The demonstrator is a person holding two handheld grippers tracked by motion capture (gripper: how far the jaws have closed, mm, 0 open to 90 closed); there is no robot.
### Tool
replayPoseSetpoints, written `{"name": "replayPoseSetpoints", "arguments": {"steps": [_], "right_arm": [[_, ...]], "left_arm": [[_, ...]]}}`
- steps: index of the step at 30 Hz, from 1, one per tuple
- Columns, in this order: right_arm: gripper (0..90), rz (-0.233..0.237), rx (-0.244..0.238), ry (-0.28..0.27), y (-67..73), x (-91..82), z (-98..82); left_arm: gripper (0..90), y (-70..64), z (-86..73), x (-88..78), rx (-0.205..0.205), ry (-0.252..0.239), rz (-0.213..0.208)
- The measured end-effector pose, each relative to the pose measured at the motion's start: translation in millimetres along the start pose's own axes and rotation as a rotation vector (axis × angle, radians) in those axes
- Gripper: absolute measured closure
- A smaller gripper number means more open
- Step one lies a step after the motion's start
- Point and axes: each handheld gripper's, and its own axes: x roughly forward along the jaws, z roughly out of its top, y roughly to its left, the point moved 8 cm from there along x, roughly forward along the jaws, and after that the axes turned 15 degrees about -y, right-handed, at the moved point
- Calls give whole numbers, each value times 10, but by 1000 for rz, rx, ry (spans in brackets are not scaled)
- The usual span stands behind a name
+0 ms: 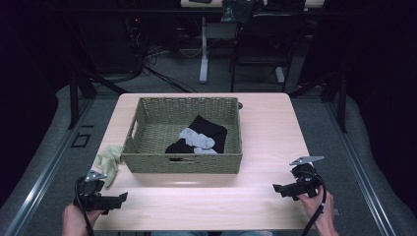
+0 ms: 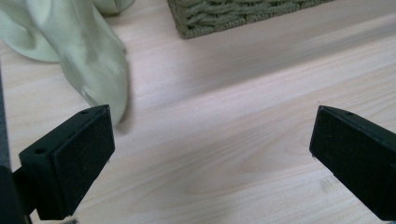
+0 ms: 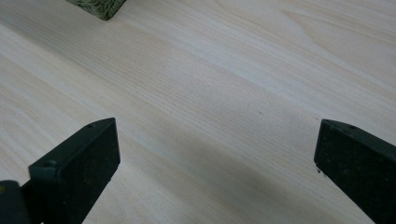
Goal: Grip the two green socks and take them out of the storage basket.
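Observation:
A green woven basket stands on the middle of the wooden table. Inside it lie black socks and a grey sock. A pale green sock lies on the table beside the basket's near left corner. My left gripper hovers at the near left edge, open, with bare wood between its jaws and the green sock just ahead of its left jaw. Over at the near right, my right gripper is open above bare table.
The basket's near corner shows in both gripper views. Beyond the table stand a desk leg, a dark chair and cables on the grey floor. Bare wood runs between the two grippers along the front edge.

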Motion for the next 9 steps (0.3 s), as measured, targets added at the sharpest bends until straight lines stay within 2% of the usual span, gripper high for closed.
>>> {"name": "replayPoseSetpoints", "arguments": {"steps": [3,7,9], "right_arm": [[0,-14,-6,-1,-9,-2,0],[0,-16,-14,-4,-14,10,1],[0,-16,-15,-6,-12,10,3]], "left_arm": [[0,-20,-46,13,-3,5,0],[0,-56,-87,12,4,-6,22],[0,-84,-104,-10,2,-9,17]]}}
